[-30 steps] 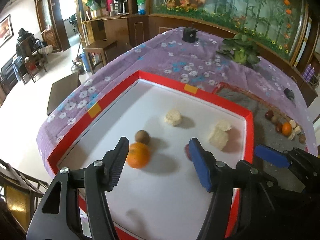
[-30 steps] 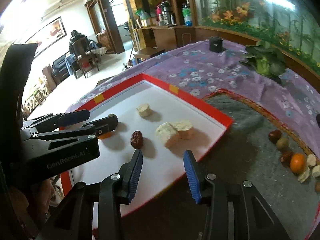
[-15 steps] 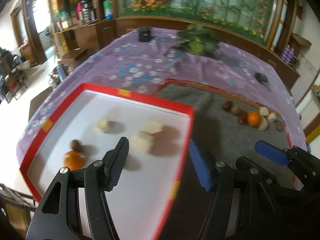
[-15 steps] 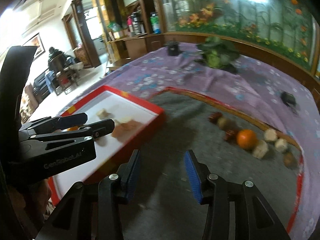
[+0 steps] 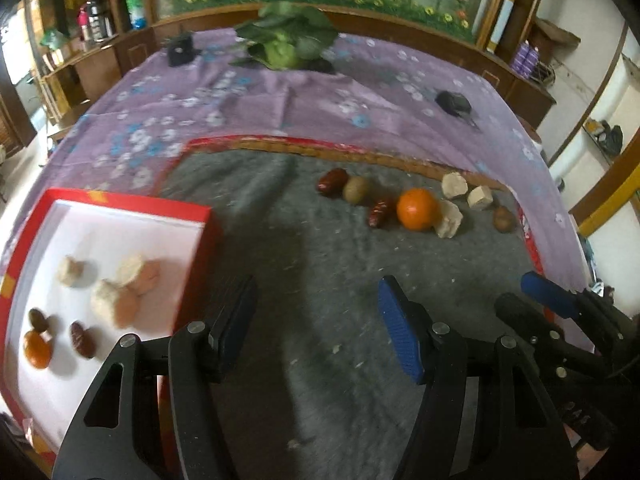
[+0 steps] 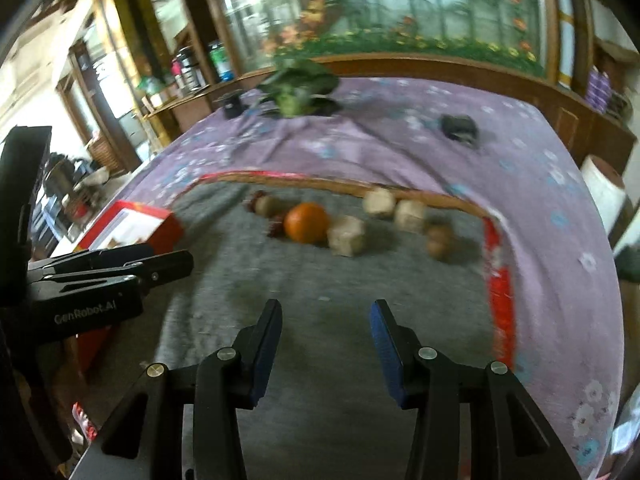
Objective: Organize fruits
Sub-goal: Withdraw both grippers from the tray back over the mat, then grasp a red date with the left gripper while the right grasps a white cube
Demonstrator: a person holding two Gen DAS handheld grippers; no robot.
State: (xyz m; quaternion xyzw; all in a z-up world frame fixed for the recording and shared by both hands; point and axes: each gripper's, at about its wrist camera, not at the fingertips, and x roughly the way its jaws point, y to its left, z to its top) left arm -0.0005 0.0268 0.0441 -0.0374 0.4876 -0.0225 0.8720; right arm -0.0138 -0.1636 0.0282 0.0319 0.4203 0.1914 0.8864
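My left gripper [image 5: 316, 312] hangs open and empty over the grey mat [image 5: 320, 264]. To its left lies the red-rimmed white tray [image 5: 200, 216], holding an orange [image 5: 37, 349], a kiwi [image 5: 38, 319], a red date [image 5: 82, 340] and pale chunks [image 5: 120, 300]. A row of fruit lies at the mat's far side: a date [image 5: 332, 181], a kiwi [image 5: 356, 189], an orange [image 5: 418, 209] and pale chunks [image 5: 454, 185]. My right gripper [image 6: 326, 320] is open too, with nothing between its fingers, short of the mat's orange [image 6: 307, 222] and a pale chunk [image 6: 347, 236].
A purple floral cloth [image 5: 256, 104] covers the table. A leafy green vegetable [image 5: 286, 46], a black cup [image 5: 179, 50] and a small black object [image 5: 452, 102] sit at the back. The mat's red border [image 6: 500, 280] runs along the right. Wooden cabinets stand behind.
Both grippers have swung right, from over the white tray to over the grey mat. The tray now lies at the left edge of each view, and the mat's fruit row is nearer.
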